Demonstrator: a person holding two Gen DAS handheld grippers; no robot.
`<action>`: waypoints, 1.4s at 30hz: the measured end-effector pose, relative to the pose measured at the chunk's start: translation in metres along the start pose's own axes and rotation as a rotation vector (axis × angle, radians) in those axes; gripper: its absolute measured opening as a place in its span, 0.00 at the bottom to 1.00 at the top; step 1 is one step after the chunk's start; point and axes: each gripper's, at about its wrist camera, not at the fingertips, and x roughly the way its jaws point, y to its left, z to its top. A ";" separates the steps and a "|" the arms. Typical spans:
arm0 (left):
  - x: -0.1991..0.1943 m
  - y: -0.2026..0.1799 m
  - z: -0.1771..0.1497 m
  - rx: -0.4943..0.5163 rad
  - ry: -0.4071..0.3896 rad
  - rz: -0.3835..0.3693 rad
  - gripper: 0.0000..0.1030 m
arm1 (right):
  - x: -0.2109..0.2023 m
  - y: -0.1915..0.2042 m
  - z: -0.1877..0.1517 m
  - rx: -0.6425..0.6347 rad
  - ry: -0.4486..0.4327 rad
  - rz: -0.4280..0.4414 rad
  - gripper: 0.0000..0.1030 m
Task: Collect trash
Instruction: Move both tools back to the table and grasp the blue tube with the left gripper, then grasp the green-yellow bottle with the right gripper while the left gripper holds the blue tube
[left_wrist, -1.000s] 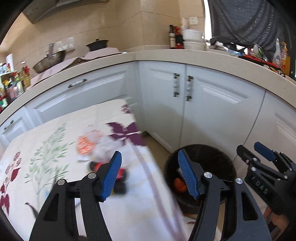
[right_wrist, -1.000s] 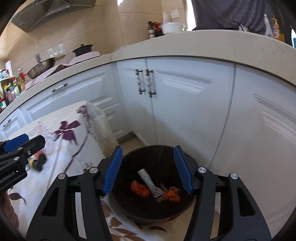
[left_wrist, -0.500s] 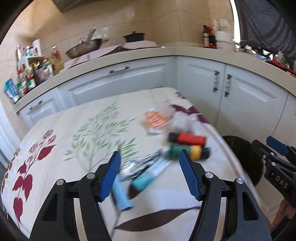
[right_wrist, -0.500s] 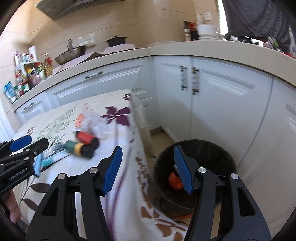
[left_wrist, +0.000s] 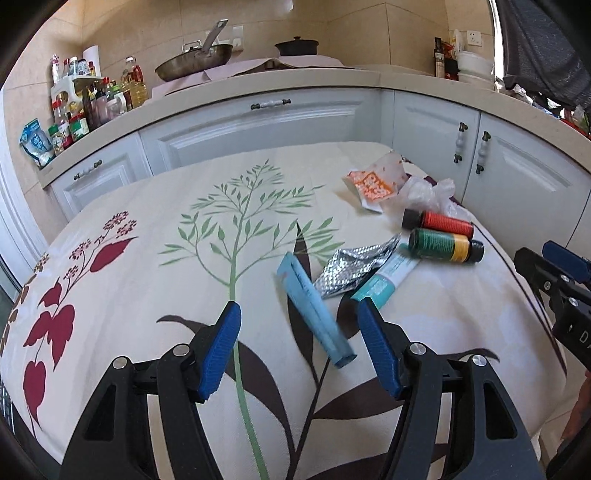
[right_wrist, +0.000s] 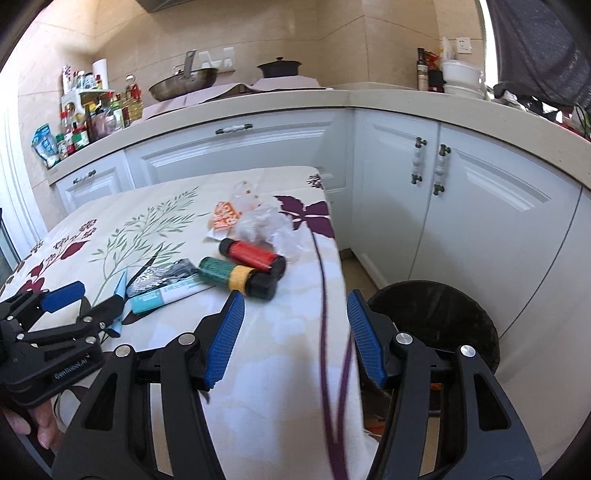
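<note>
Trash lies on a table with a floral cloth (left_wrist: 155, 258). Nearest my open left gripper (left_wrist: 297, 332) is a light blue tube (left_wrist: 314, 310), lying just beyond and between the fingertips, untouched. Beside it are a silver foil wrapper (left_wrist: 354, 264), a teal and white tube (left_wrist: 388, 280), a green and yellow bottle (left_wrist: 445, 245), a red bottle (left_wrist: 439, 220), crumpled clear plastic (left_wrist: 428, 190) and an orange and white packet (left_wrist: 373, 184). My right gripper (right_wrist: 295, 328) is open and empty over the table's right edge, with the bottles (right_wrist: 240, 275) ahead to its left. The black bin (right_wrist: 439, 325) stands on the floor to the right.
White cabinets (left_wrist: 266, 125) under a beige counter wrap around the far and right sides. On the counter are a wok (left_wrist: 194, 64), a dark pot (left_wrist: 297, 46) and several bottles (left_wrist: 85, 107). A hand (right_wrist: 40, 424) holds the left gripper at the lower left.
Both grippers have swung left, away from the bin and over the table. The trash items have come into the left wrist view, and the blue tube now lies between its fingertips.
</note>
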 end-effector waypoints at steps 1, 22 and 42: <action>0.002 0.001 -0.001 -0.001 0.004 -0.002 0.62 | 0.001 0.002 0.000 -0.005 0.002 0.002 0.55; 0.016 0.018 -0.003 -0.004 0.052 -0.056 0.17 | 0.017 0.025 0.011 -0.063 0.034 0.027 0.55; 0.019 0.063 0.008 -0.076 0.050 -0.007 0.14 | 0.053 0.024 0.030 -0.083 0.125 0.070 0.63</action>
